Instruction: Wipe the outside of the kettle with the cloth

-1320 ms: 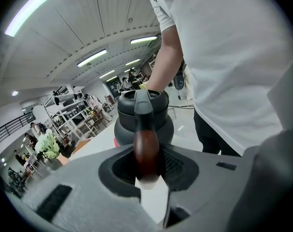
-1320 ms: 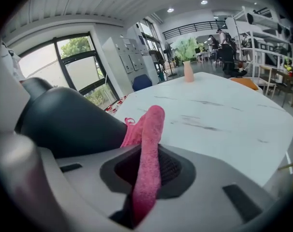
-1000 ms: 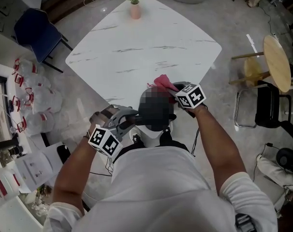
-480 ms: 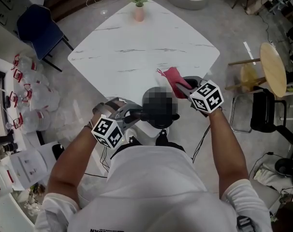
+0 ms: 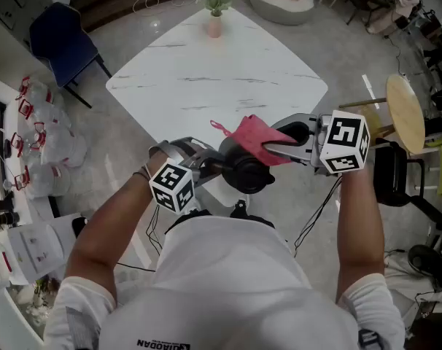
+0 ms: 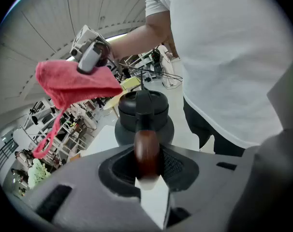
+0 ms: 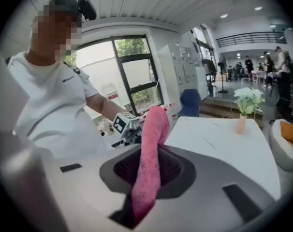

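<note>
Left gripper: jaws narrowed and clamped on the brown handle of the kettle. Right gripper: jaws closed on a pink cloth, which runs up between them as a folded strip. Kettle: black, lidded, at the near corner of the table, close in front of the person's torso; no view shows whether it rests on the tabletop or hangs above it. Cloth: raised above and beside the lid in the left gripper view, apart from the kettle, a thin loop dangling from one corner. Room: white marbled tabletop bare beyond the kettle out to all edges, with a vase of flowers at the far corner, well apart. Blue chair off the left edge; round wooden stool and black chair off the right, both apart from the table. Hidden: from the head view, cloth and grippers cover most of the kettle; its spout cannot be made out, and the torso cuts off the table's near corner.
</note>
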Available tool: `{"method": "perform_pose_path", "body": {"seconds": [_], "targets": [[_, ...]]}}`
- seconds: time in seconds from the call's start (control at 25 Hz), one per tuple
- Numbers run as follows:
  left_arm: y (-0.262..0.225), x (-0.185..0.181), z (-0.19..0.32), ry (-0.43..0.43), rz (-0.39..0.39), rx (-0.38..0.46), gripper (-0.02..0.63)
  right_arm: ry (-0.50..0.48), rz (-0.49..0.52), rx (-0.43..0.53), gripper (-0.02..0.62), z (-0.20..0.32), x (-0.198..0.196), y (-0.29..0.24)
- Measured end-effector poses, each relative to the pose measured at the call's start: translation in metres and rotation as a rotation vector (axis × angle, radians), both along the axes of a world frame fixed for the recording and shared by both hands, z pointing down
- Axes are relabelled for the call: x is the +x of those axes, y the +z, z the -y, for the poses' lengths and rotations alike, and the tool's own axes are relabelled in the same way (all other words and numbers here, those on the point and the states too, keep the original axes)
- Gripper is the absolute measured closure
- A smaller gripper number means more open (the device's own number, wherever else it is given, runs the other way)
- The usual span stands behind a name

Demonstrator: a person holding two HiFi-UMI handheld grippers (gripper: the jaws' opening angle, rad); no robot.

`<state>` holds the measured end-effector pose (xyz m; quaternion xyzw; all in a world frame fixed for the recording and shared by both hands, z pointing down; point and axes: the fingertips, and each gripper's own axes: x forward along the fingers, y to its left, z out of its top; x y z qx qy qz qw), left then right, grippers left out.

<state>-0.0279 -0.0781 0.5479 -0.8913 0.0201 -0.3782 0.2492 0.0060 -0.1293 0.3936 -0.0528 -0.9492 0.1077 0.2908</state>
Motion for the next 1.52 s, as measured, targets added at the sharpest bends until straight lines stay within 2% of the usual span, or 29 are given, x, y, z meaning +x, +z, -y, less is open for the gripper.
{"method": "perform_pose_path", "body": {"seconds": [0.16,0.32,0.44,0.64,0.84,1.36,1.52], "targets": [[-0.001,0.002,-0.001,0.022,0.018,0.010,0.512,-0.166,-0.065,-0.038,0.534,-0.030,-0.006,-0.013],[-0.003,0.005,-0.001,0.037,0.032,0.021,0.512,-0.238,-0.267,-0.016,0.534,-0.031,-0.008,0.036],[-0.004,0.006,-0.004,0.046,0.040,0.032,0.512,-0.275,-0.392,0.031,0.534,-0.026,-0.013,0.072],[-0.004,0.008,-0.004,0.029,0.040,0.034,0.512,-0.349,-0.518,0.178,0.534,-0.013,-0.025,0.101],[-0.002,0.006,-0.003,0.005,0.032,0.034,0.512,-0.379,-0.552,0.223,0.534,0.004,-0.036,0.117],[-0.007,0.008,-0.005,-0.004,0.042,0.045,0.512,-0.452,-0.660,0.226,0.534,0.035,-0.046,0.166],[-0.007,0.008,-0.003,-0.012,0.041,0.041,0.512,-0.462,-0.664,0.215,0.535,0.042,-0.052,0.181]]}}
